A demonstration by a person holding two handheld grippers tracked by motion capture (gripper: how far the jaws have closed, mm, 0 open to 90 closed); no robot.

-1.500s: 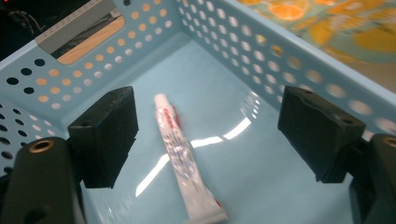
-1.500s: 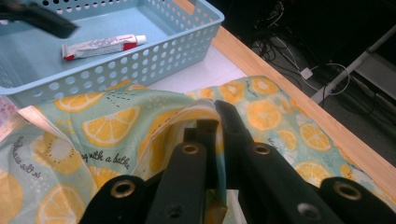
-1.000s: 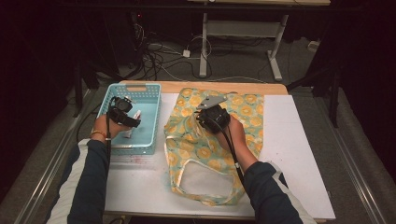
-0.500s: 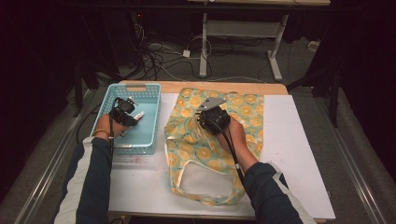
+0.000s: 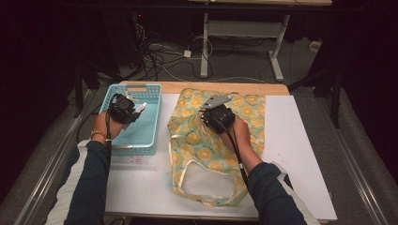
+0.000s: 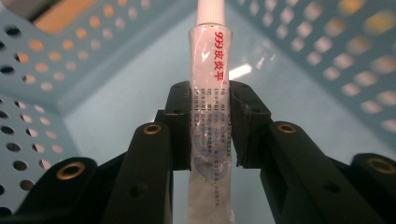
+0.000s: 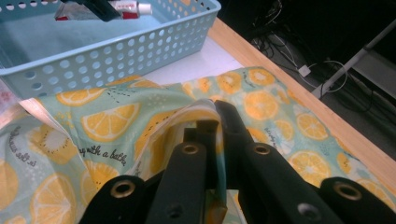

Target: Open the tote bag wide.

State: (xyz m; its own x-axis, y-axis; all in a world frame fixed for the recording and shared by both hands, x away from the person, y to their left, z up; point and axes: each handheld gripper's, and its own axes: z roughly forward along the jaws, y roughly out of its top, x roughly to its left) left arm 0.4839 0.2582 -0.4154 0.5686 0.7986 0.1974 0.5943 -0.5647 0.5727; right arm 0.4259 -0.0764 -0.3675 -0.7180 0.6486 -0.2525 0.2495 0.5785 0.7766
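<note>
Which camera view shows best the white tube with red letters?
The left gripper view: the tube stands close up, clamped between the left gripper jaws, its print readable. The high view shows it as a small pale sliver over the blue basket. The right gripper view catches its capped end far off.

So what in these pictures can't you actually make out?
- Left gripper view: the tube's cap end is cut off by the top edge; its small print is too fine to read.
- Right gripper view: the bag fabric hides the jaw tips.
- High view: the basket's floor is partly hidden by the left gripper.
</note>
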